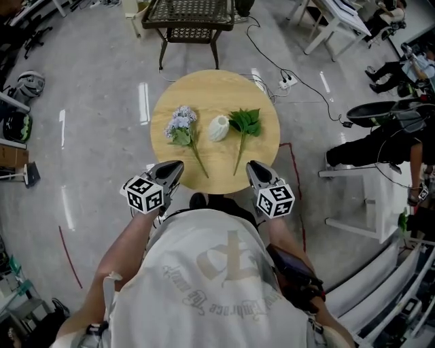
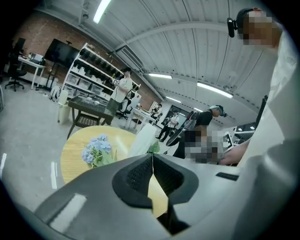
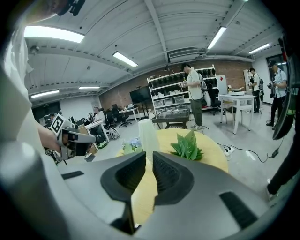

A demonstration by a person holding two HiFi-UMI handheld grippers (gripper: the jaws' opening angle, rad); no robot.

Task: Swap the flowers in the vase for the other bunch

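Note:
A round wooden table (image 1: 262,146) carries three things in a row. A blue flower bunch (image 1: 181,125) lies at the left, its stem running toward me. A white vase (image 1: 218,128) stands upright in the middle with nothing showing in it. A green leafy bunch (image 1: 246,122) lies at the right. My left gripper (image 1: 178,165) hovers shut and empty at the table's near edge, short of the blue flowers (image 2: 97,149). My right gripper (image 1: 250,165) is shut and empty near the green bunch's stem end. The right gripper view has the vase (image 3: 148,133) straight ahead and the leaves (image 3: 187,146) just to its right.
A dark metal side table (image 1: 190,17) stands beyond the round table. A power strip (image 1: 288,81) and cables lie on the floor at the back right. White tables and standing people fill the right side, and shelving lines the far wall (image 3: 173,91).

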